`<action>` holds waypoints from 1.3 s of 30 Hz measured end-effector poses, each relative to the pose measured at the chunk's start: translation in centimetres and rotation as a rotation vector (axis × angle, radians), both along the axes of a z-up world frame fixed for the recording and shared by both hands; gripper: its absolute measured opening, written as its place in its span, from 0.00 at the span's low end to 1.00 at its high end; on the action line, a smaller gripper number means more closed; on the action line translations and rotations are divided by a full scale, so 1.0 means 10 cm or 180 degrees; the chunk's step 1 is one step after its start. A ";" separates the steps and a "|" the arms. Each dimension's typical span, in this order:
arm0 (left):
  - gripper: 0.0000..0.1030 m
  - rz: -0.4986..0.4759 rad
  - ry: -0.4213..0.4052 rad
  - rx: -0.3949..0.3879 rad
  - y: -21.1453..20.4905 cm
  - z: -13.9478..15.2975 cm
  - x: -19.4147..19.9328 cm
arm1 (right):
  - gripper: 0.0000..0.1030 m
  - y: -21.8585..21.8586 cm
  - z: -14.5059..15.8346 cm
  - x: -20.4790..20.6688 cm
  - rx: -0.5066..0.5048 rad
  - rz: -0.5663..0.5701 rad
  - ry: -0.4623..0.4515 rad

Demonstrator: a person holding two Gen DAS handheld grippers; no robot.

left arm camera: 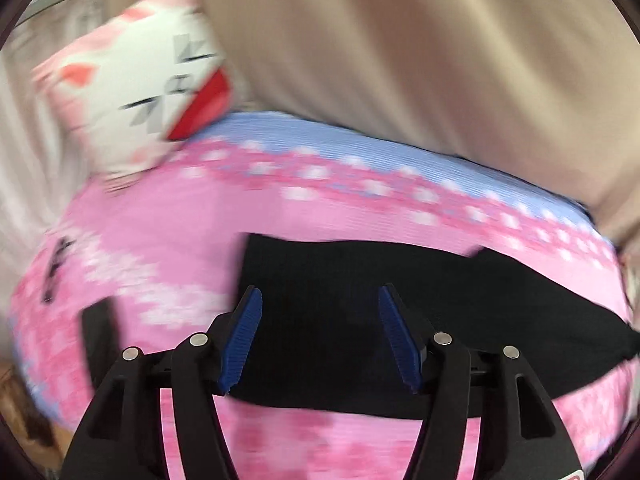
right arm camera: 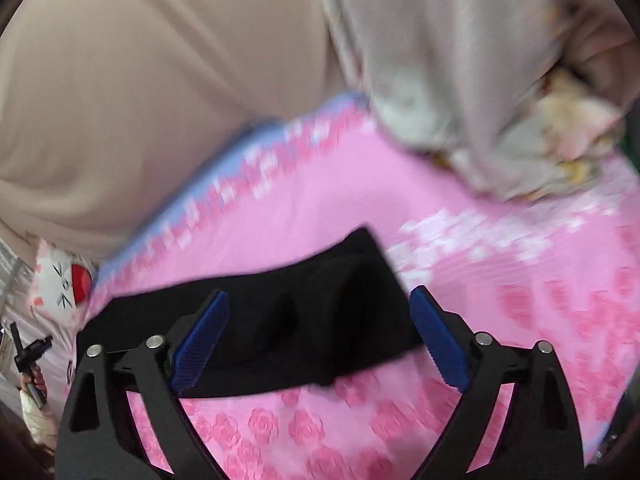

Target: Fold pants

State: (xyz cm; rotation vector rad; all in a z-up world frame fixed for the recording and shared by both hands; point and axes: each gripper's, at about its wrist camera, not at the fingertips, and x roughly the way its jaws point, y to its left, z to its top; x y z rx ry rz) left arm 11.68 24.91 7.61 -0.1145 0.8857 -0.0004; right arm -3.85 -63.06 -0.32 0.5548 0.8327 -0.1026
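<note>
Pants: black pants [left arm camera: 360,320] lie as a flat, folded band across the pink flowered bedspread [left arm camera: 168,240], their long edge running side to side in front of both grippers.
Left gripper: the left gripper [left arm camera: 320,336] hangs over the pants with its blue fingers [left arm camera: 242,340] spread apart and nothing between them (dark cloth shows in the gap, but the pads do not press on it).
Right gripper: the right gripper [right arm camera: 320,340] is likewise spread wide above the right end of the pants [right arm camera: 320,320], gripping nothing; a soft ridge of cloth stands up there.
Surroundings: a cat-face cushion [left arm camera: 140,80] sits at the far left of the bed against a beige backing [left arm camera: 400,40], and a pale grey quilt [right arm camera: 460,100] is heaped at the far right.
Stage: judging by the compact shape, a fold looks laid down and let go; whether another fold is due I cannot tell.
Risk: the ridge near the right end may spring open and loosen the fold, since nothing pins it.
Risk: if a finger catches the top layer on the way off, it would drag the stack askew across the slippery bedspread.
Risk: both views are smeared, so edges are hard to judge for any next pinch.
</note>
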 end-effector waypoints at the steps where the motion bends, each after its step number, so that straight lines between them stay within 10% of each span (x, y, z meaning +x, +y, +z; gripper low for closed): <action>1: 0.57 -0.0106 0.0033 -0.0047 -0.14 -0.04 0.02 | 0.27 0.08 -0.09 0.23 -0.0041 0.0161 0.0225; 2: 0.57 -0.0190 0.0083 -0.0072 -0.26 -0.10 0.05 | 0.11 0.17 -0.09 0.37 -0.0144 0.0260 0.0343; 8: 0.57 -0.0452 0.0380 -0.0125 -0.70 -0.47 0.05 | 0.11 1.03 1.03 -0.04 -0.1984 0.0818 -0.0718; 9: 0.57 -0.0488 0.0418 -0.0152 -0.72 -0.55 0.02 | 0.16 0.99 0.93 -0.10 -0.2130 0.0852 -0.0585; 11: 0.57 -0.0564 0.0499 -0.0198 -0.76 -0.66 -0.01 | 0.63 0.73 0.45 -0.22 -0.2306 0.0716 -0.0032; 12: 0.57 -0.0597 0.0569 -0.0192 -0.79 -0.75 -0.02 | 0.65 0.54 0.12 -0.30 -0.2384 0.0560 0.0375; 14: 0.57 -0.0606 0.0669 -0.0161 -0.85 -0.87 -0.02 | 0.64 0.33 -0.13 -0.47 -0.2317 0.0321 0.0678; 22: 0.57 -0.0603 0.0742 -0.0224 -0.99 -0.96 0.05 | 0.66 0.28 0.13 -0.35 -0.1085 0.0150 -0.0014; 25: 0.57 -0.0632 0.0755 -0.0225 -1.05 -0.98 0.01 | 0.66 0.38 -0.07 0.03 -0.1202 0.0274 0.0241; 28: 0.59 -0.0596 0.0778 -0.0162 -1.01 -1.01 -0.08 | 0.19 0.67 -0.31 0.33 -0.1394 0.0638 0.0426; 30: 0.60 -0.0525 0.0797 -0.0157 -0.92 -1.02 -0.13 | 0.07 0.95 -0.28 0.46 -0.1898 0.0868 0.0514; 35: 0.62 -0.0400 0.0766 -0.0119 -0.76 -1.00 -0.14 | 0.16 0.84 0.40 0.51 -0.2265 0.0489 -0.0051; 39: 0.63 -0.0361 0.0764 -0.0157 -0.73 -1.03 -0.11 | 0.22 0.49 -0.18 0.71 -0.2522 0.0196 0.0876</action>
